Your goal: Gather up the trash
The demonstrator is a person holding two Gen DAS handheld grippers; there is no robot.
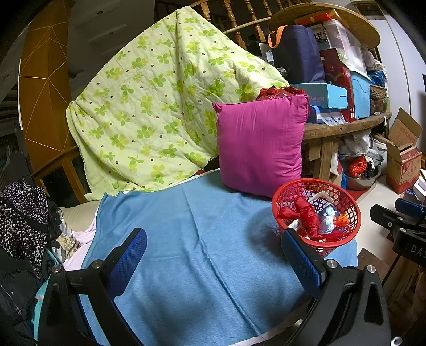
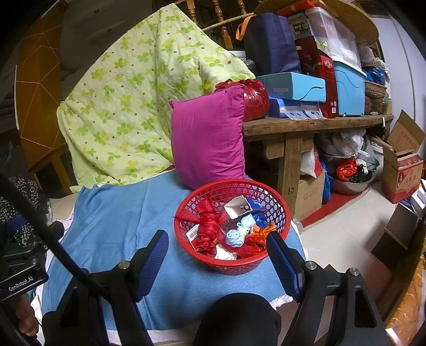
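A rough wooden bench (image 2: 316, 125) stacked with boxes stands against turned wooden stair balusters (image 1: 234, 18); pale tiled floor (image 2: 343, 234) and a white wall (image 2: 399, 53) lie right.

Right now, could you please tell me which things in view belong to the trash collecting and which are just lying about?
Belongs to the job:
red basket
crumpled trash in it
left claw, open
right claw, open

Just lying about:
magenta pillow
green quilt
blue cloth

red basket (image 1: 346, 202) of trash on blue cloth (image 1: 199, 239), beside magenta pillow (image 1: 261, 143).
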